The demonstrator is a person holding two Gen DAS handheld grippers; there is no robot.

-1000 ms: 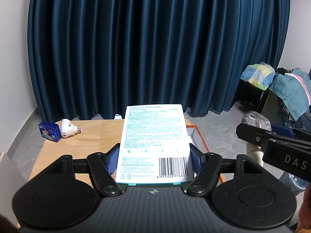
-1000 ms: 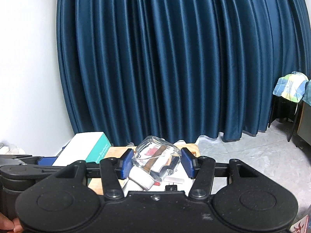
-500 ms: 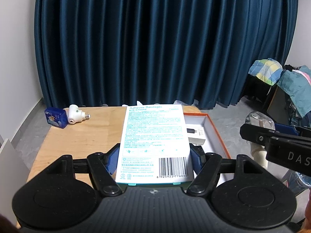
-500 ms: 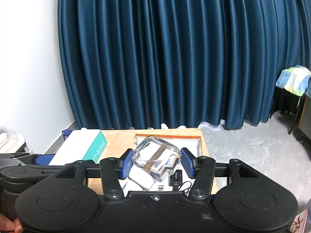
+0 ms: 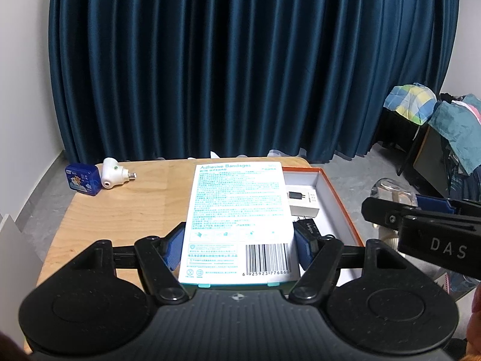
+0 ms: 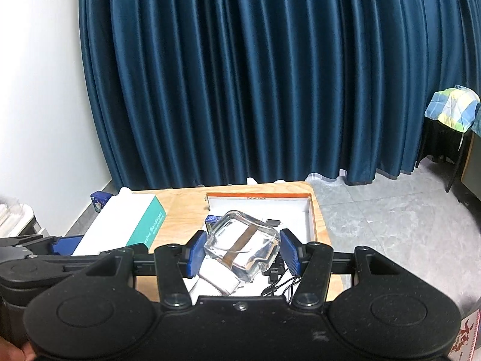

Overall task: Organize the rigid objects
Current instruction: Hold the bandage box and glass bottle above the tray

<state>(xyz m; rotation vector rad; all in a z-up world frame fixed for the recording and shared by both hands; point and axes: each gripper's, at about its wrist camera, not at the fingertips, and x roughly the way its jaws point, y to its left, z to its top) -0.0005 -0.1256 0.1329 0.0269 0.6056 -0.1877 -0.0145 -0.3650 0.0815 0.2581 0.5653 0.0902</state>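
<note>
My left gripper (image 5: 239, 248) is shut on a white and teal adhesive bandages box (image 5: 237, 210), held flat above the wooden table (image 5: 126, 210). The same bandages box (image 6: 126, 222) shows at the left of the right wrist view. My right gripper (image 6: 240, 251) is shut on a clear glass bottle (image 6: 243, 243) with a white ribbed cap, lying tilted between the blue pads. It hangs over the near end of an open white tray with an orange rim (image 6: 311, 210). In the tray (image 5: 333, 192) lie a white charger box (image 5: 302, 200) and black cables (image 6: 278, 282).
A small blue box (image 5: 82, 179) and a white plug-in device (image 5: 112, 176) sit at the table's far left corner. A dark blue curtain (image 5: 240, 75) hangs behind. Clothes are piled on furniture (image 5: 433, 120) at the right. Grey floor lies right of the table.
Both views have tipped downward, so more of the table and tray shows. The right gripper has sunk and moved forward over the tray with the bottle. Both grips are unchanged.
</note>
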